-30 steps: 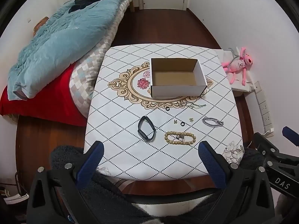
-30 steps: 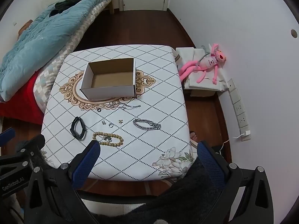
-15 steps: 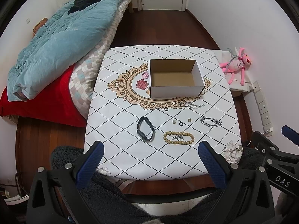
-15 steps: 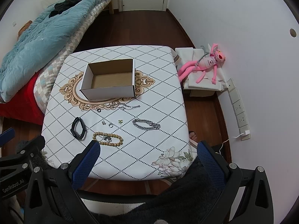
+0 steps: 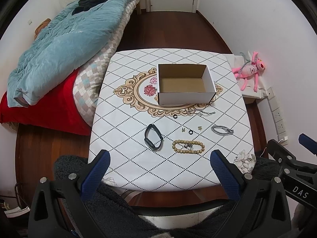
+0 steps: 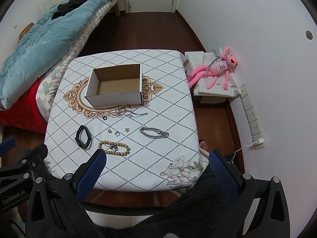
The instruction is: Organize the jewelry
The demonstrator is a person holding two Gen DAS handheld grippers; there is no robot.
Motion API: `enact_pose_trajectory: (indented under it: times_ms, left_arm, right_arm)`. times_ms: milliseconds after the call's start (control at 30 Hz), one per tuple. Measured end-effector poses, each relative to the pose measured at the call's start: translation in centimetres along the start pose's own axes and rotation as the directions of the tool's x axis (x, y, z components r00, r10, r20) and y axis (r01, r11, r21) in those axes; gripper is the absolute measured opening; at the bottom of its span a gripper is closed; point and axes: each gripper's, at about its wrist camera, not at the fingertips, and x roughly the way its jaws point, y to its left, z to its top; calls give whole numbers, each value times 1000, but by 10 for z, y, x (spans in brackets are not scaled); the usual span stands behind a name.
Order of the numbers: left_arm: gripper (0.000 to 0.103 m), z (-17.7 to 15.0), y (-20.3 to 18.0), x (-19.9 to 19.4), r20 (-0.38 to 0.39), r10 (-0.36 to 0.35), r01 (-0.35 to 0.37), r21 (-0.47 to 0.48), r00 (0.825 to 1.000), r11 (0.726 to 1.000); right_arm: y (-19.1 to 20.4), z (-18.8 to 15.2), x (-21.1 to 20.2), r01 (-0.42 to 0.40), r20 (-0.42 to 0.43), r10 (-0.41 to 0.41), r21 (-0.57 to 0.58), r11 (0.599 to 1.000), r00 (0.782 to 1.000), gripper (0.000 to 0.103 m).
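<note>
An open, empty cardboard box (image 5: 185,84) (image 6: 116,88) stands on the patterned table (image 5: 126,158). In front of it lie a thin silver chain (image 5: 202,112) (image 6: 131,114), small black rings (image 5: 175,116) (image 5: 190,132), small earrings (image 5: 199,127), a silver chain bracelet (image 5: 222,130) (image 6: 154,132), a wooden bead bracelet (image 5: 187,147) (image 6: 114,148) and a black band (image 5: 153,136) (image 6: 84,136). My left gripper (image 5: 159,170) is open and empty, held high above the table's near edge. My right gripper (image 6: 156,168) is open and empty, above the near right corner.
A bed with a blue quilt (image 5: 65,37) and red cover sits left of the table. A pink plush toy (image 6: 216,67) lies on a low stand to the right, by wall sockets (image 6: 252,117). Dark wooden floor surrounds the table. A dark fleece sleeve (image 5: 111,208) shows below.
Both grippers have risen or pulled back slightly, so the table looks a little smaller and farther. Nothing on the table has moved.
</note>
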Motion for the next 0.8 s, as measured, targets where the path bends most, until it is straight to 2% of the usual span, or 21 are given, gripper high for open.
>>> enact_pose_trajectory:
  times_ms: [800]
  left_arm:
    - [103, -4, -2, -2, 0, -10, 10, 3, 1000, 1000]
  right_arm:
    - [-3, 2, -4, 6, 2, -6, 0, 1000, 1000, 103]
